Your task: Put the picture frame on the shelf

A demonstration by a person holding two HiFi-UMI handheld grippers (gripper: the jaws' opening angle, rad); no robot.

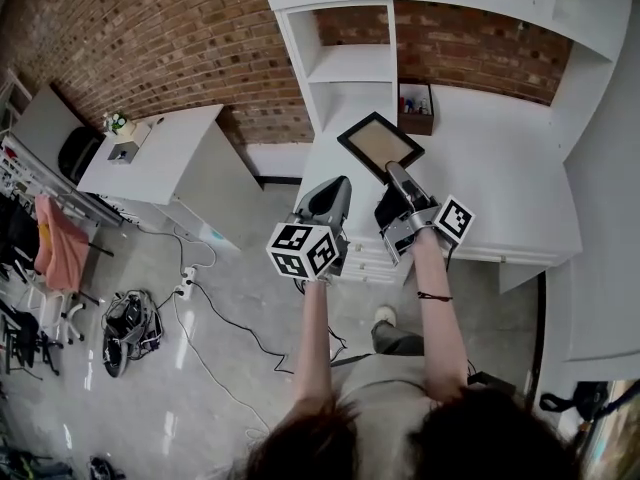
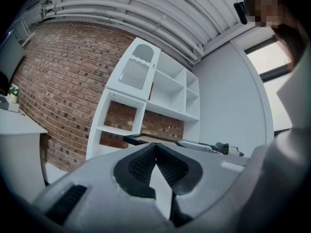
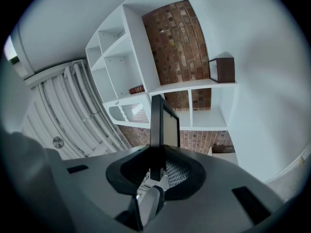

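The picture frame (image 1: pixel 380 144) has a black border and a tan inside. It is held flat above the white counter (image 1: pixel 500 183), and my right gripper (image 1: pixel 397 174) is shut on its near edge. In the right gripper view the frame (image 3: pixel 158 123) stands edge-on between the pads, rising out of the right gripper (image 3: pixel 158 166). The white shelf unit (image 1: pixel 345 63) stands just beyond it, its cubbies backed by brick. My left gripper (image 1: pixel 338 186) hovers beside the right one, shut and empty. The left gripper view shows its own left gripper (image 2: pixel 155 148) with pads meeting, and the frame (image 2: pixel 146 140) beyond.
A brown box (image 1: pixel 415 108) with small items sits on the counter by the shelf unit. Another brown box (image 3: pixel 222 69) and a book (image 3: pixel 136 89) rest on upper shelves. A white table (image 1: pixel 165 153) stands to the left. Cables (image 1: pixel 200 298) and gear lie on the floor.
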